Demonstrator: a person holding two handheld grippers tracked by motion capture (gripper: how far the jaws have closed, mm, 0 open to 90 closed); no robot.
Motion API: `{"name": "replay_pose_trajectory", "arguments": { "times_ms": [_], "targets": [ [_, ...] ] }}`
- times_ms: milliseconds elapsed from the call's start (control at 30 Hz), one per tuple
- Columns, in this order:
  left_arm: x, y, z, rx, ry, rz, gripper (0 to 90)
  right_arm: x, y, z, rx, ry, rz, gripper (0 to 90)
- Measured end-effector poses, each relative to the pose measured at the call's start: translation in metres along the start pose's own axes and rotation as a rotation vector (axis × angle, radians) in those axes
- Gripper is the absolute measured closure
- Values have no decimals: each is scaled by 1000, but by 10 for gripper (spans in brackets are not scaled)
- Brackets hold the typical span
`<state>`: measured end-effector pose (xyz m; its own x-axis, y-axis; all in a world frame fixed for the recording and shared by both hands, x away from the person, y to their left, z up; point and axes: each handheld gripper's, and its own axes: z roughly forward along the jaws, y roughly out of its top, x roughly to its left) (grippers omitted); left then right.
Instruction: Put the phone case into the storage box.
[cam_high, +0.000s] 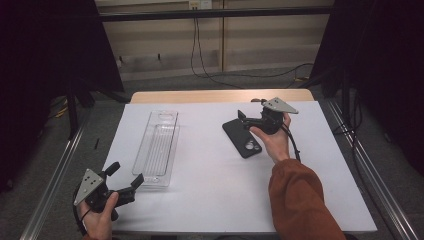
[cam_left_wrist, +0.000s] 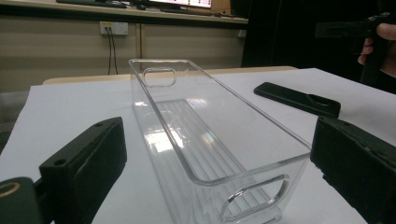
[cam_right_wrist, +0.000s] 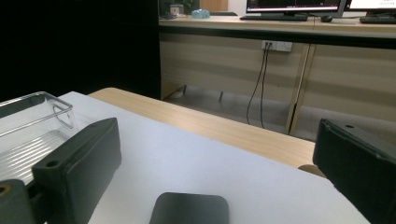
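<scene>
A long clear plastic tray (cam_high: 157, 147) lies empty on the white table (cam_high: 210, 195), left of centre. A black phone case (cam_high: 241, 138) lies flat to its right, camera cutout toward me. My left gripper (cam_high: 126, 174) is open at the tray's near end, and in the left gripper view (cam_left_wrist: 219, 161) that end of the tray (cam_left_wrist: 219, 140) sits between the jaws without touching them. My right gripper (cam_high: 243, 120) is open just over the case's far end. In the right gripper view (cam_right_wrist: 215, 172) the case (cam_right_wrist: 189, 209) lies low between the jaws, with nothing held.
A bare wooden strip (cam_high: 220, 96) edges the table's far side. Dark curtains and metal frame rails (cam_high: 50, 175) flank the table. Cables (cam_high: 200, 60) hang down the back wall, and the right gripper's cable (cam_high: 295, 147) trails over the table.
</scene>
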<state>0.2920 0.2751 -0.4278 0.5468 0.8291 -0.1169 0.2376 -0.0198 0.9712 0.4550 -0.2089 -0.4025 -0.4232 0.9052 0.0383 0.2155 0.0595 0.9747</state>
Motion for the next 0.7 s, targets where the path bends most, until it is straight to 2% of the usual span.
{"name": "replay_pose_trajectory", "arguments": {
  "times_ms": [167, 333, 467, 500, 700],
  "targets": [
    [0, 0, 0, 5, -3, 4, 37, -3, 4, 9, -9, -9, -4, 84],
    [0, 0, 0, 6, -2, 3, 37, -5, 12, 18, -14, 2, -21, 134],
    [0, -1, 1, 8, -6, 0, 37, -7, 14, 23, 20, 12, -24, 186],
    [0, -1, 1, 11, -11, 1, 37, -8, 16, 27, 33, 30, -13, 263],
    [-1, -1, 1, 12, -12, 7, 37, -11, 24, 32, 84, 58, -19, 497]
  ]
}}
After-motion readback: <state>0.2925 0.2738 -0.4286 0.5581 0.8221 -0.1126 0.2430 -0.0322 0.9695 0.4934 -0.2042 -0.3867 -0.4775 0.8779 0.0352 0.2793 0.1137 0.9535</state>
